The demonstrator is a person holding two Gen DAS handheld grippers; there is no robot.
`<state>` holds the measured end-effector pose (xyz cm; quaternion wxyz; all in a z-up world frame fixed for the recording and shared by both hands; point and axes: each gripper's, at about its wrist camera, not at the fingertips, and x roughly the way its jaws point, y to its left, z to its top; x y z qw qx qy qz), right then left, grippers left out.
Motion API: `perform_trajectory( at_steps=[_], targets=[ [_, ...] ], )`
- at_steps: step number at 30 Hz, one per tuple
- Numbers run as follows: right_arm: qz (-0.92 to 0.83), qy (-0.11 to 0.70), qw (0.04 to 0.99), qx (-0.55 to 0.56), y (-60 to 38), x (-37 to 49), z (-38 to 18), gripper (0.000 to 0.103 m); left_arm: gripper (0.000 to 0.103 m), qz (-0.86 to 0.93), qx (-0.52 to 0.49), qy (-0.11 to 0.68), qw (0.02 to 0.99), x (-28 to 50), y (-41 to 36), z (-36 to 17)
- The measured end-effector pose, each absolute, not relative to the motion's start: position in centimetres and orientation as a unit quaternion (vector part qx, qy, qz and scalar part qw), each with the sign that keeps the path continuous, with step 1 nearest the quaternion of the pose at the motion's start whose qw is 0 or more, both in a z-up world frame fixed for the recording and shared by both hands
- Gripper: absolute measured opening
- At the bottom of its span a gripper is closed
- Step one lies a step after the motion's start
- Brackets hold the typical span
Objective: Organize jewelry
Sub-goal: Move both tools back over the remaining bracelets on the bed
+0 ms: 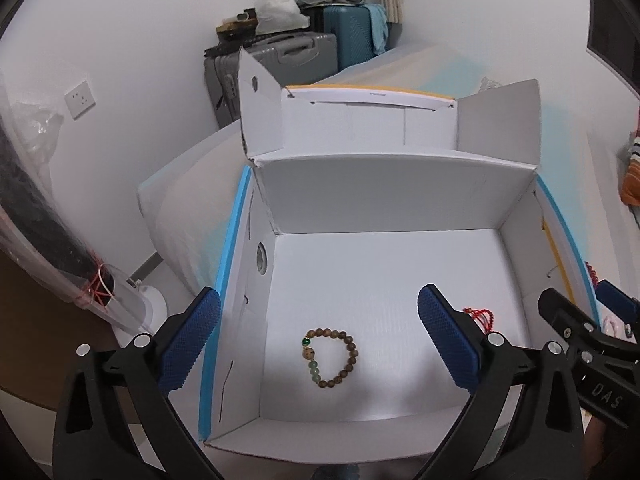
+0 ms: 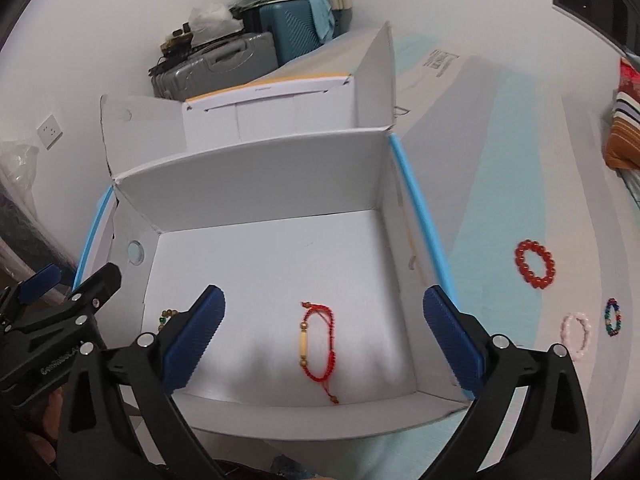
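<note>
A bed (image 2: 500,184) with a white and pale blue cover fills the right half of the right wrist view, and on it a large white cardboard box (image 1: 392,196) with blue-edged side walls is set, its flaps folded open. Two suitcases, one grey (image 1: 280,60) and one teal (image 1: 352,32), are stacked with bags against the white wall at the top centre of both views. A wall socket (image 1: 80,98) is seen at the upper left of the left wrist view.

The left gripper (image 1: 320,340) is held over the near part of the box with its blue-padded fingers spread wide apart, nothing between them. The right gripper (image 2: 324,340) is held likewise above the box floor, its fingers also wide apart and empty.

On the box floor, at the lower centre of the left wrist view, a brown bead bracelet (image 1: 332,358) with green beads is laid flat. Beside it, towards the right of the box, a red cord bracelet (image 2: 318,344) with a pale tube bead is laid stretched out.

Outside the box, on the bed at the right of the right wrist view, a red bead bracelet (image 2: 536,258) is seen. Lower down, a pink bead bracelet (image 2: 577,336) and a multicoloured bead bracelet (image 2: 613,317) are laid just beside each other.
</note>
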<state>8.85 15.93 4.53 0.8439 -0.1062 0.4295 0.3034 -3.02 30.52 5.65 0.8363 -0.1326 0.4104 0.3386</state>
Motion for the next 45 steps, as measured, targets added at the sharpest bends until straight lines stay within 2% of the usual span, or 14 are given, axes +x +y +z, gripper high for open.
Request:
perform_trajectory(
  at_steps=[20,45],
  targets=[
    [0.233,0.408,0.880,-0.071,4.6,10.1,7.3,0.095,0.097,0.275,-0.094,0.402,0.868,0.1,22.2,8.1],
    [0.100,0.437,0.893,-0.041,-14.2,13.3,4.4,0.095,0.097,0.142,-0.035,0.423,0.894,7.7,7.4,6.3]
  ],
)
